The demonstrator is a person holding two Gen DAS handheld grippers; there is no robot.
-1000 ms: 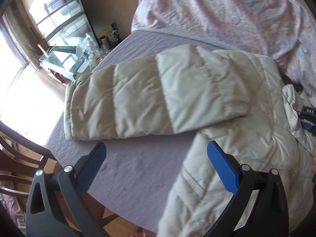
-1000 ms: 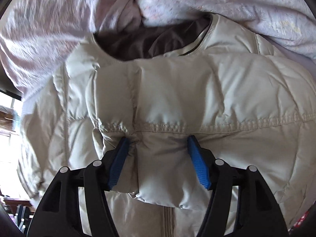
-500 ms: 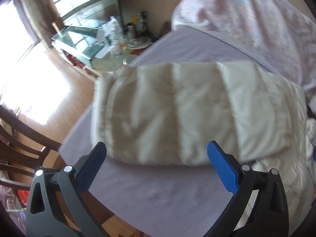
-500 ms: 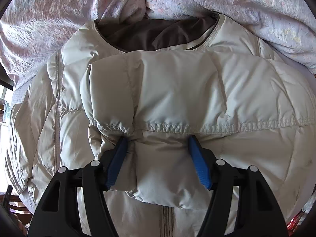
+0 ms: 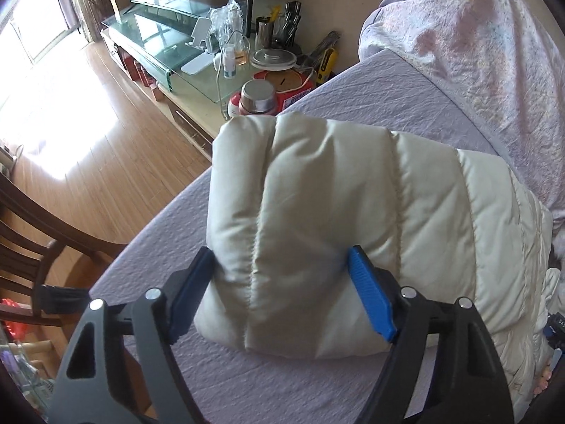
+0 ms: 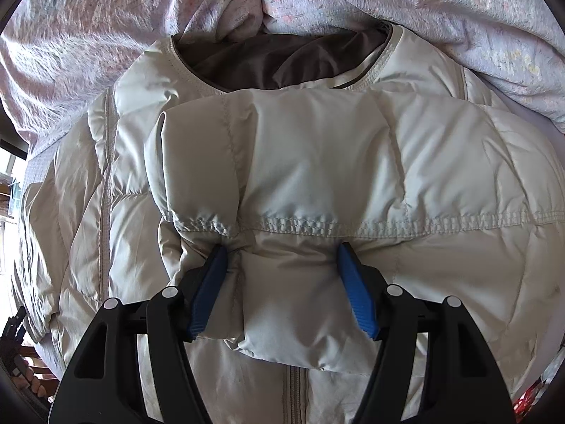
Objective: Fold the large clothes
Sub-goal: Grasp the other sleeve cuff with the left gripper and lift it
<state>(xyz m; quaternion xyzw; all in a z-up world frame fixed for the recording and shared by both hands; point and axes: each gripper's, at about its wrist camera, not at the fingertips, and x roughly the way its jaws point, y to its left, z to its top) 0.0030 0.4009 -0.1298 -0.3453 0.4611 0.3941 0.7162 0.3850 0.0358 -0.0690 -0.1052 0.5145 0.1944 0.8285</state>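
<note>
Cream quilted nylon filled the left wrist view: the jacket's outstretched sleeve (image 5: 335,219) lay across the lilac sheet (image 5: 282,388) at frame centre, cuff end nearest the camera. The left gripper (image 5: 282,282) straddled that end, jaws closing, blue pads already denting the puffy fabric on both sides. Upper left: wood floor, a glass TV stand (image 5: 159,42) with jars and bottles; their labels were too small to read. A floral duvet (image 5: 476,35) was bunched at the upper right.

Right wrist view: the down jacket (image 6: 106,247) lay front-up, grey lining showing at the collar in the upper centre, zipper at the bottom centre. The other sleeve (image 6: 335,162) was already folded across the chest. The right gripper (image 6: 279,282) was clamped on its cuff end, pads pressed in just below the stitched seam. No brand or writing was visible.

Progress, judged: one sleeve folded in, the second just being gripped; folding it across and then folding the body remained.
</note>
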